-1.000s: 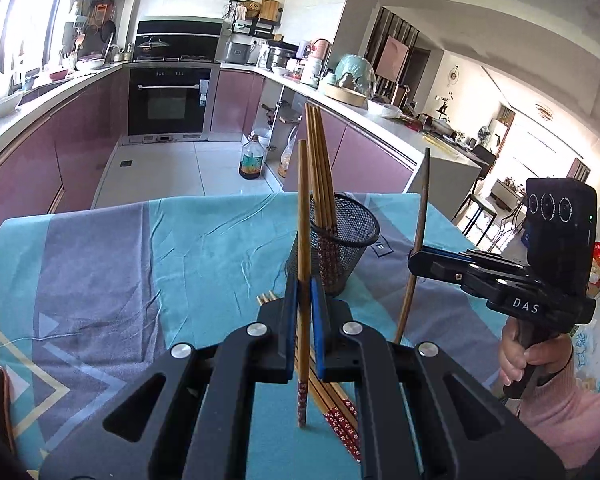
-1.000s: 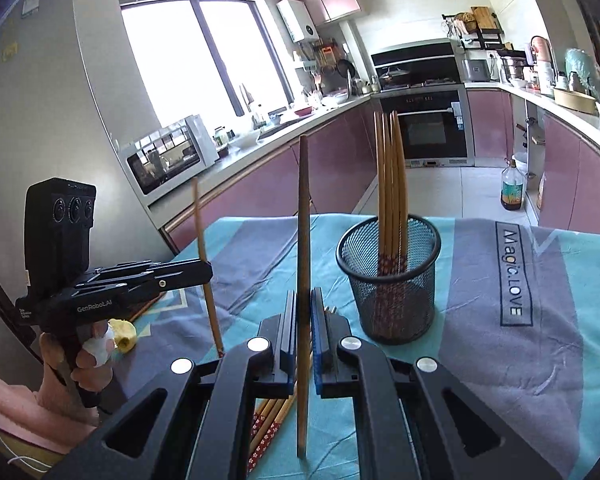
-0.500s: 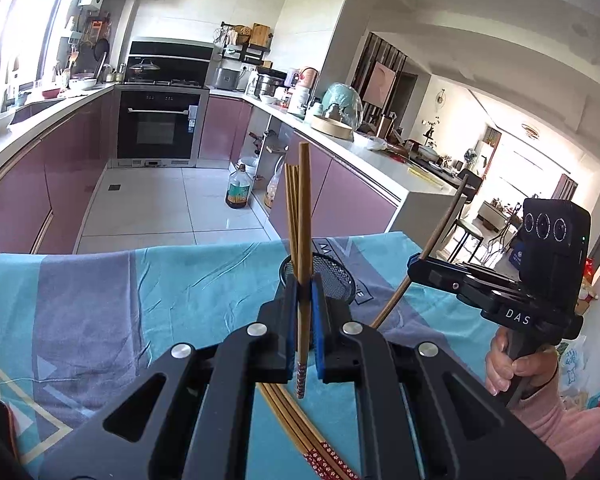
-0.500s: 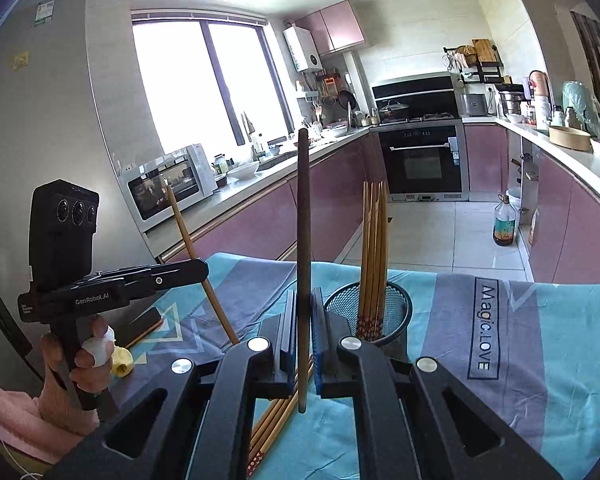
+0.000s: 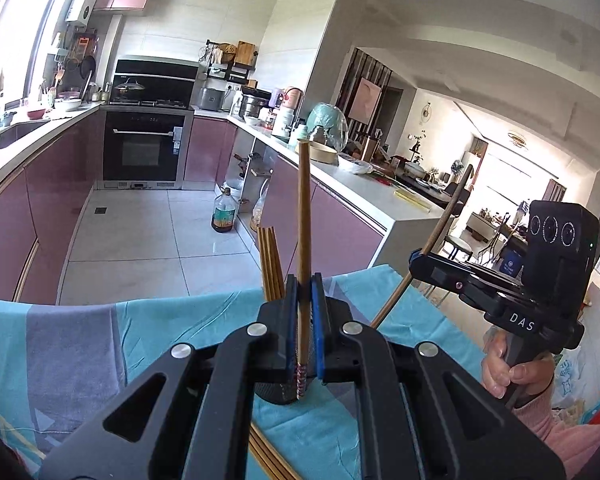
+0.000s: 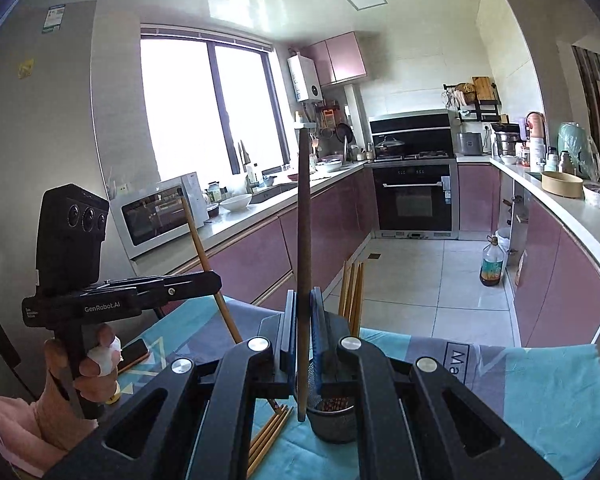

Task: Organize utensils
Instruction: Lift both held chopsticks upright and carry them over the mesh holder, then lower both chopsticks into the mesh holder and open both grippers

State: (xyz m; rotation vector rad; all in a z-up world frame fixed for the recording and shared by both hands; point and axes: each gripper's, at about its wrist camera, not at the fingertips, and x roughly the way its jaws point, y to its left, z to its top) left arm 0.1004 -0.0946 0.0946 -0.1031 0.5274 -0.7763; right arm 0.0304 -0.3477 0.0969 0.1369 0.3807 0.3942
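Note:
My left gripper (image 5: 304, 292) is shut on a light brown chopstick (image 5: 303, 216) that stands upright, its red-patterned tip low. A black mesh holder (image 5: 276, 394) sits on the cloth right behind these jaws, mostly hidden, with several chopsticks (image 5: 270, 264) sticking up from it. My right gripper (image 6: 303, 316) is shut on a darker brown chopstick (image 6: 303, 220), also upright, its lower end beside the mesh holder (image 6: 334, 420). Each gripper shows in the other's view: the right gripper (image 5: 418, 260) off to the right, the left gripper (image 6: 217, 280) off to the left. Both chopsticks hang above the table.
Loose chopsticks (image 6: 270, 436) lie on the teal and grey tablecloth (image 6: 540, 392) left of the holder. A phone (image 6: 132, 354) lies near the hand on the left gripper. Beyond the table's far edge are pink kitchen cabinets, an oven and an oil bottle (image 6: 492, 264) on the floor.
Both grippers have risen with their chopsticks still held. The mesh holder has dropped in both views and now sits low behind the jaws; more of the kitchen shows above.

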